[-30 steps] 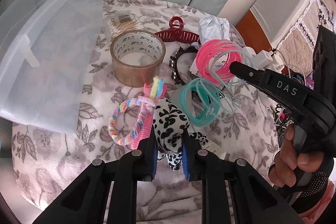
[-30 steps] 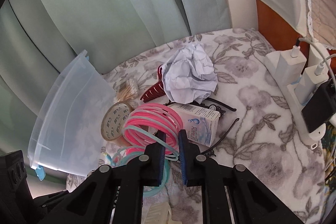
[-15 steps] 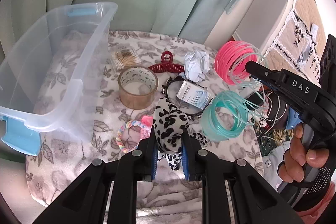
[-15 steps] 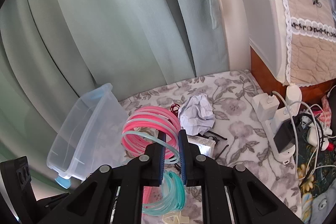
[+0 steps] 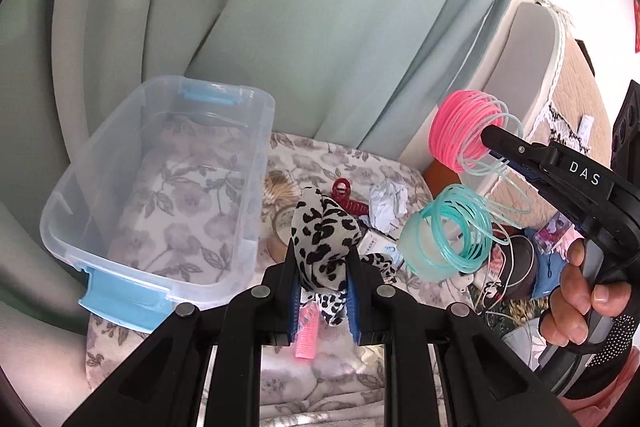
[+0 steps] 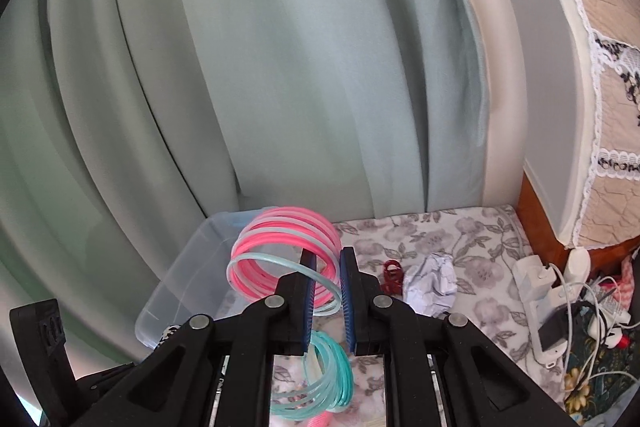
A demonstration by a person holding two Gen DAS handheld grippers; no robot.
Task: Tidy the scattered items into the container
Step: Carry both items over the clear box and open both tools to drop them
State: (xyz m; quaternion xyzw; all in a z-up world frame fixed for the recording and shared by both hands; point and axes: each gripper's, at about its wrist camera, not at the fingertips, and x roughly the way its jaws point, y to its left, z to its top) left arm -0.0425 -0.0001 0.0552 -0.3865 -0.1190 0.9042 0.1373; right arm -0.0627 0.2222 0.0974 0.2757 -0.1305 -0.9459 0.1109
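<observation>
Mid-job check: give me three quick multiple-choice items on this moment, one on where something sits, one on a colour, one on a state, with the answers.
1. Where is the clear storage bin in the left wrist view?
A. Left of the scattered items
B. Right of them
C. On the floor

2. What colours is the plastic spring coil held in the right gripper?
A. Yellow and black
B. Pink and teal
C. All white

3. What state is the left gripper in?
A. Open, nothing in it
B. Shut on the leopard-print fabric
C. Shut on the tape roll

Answers:
1 A: the bin stands at the left, the clutter to its right.
2 B: a pink bunch at the jaws, a teal bunch hanging below.
3 B: the spotted fabric is pinched between the blue pads and lifted.
</observation>
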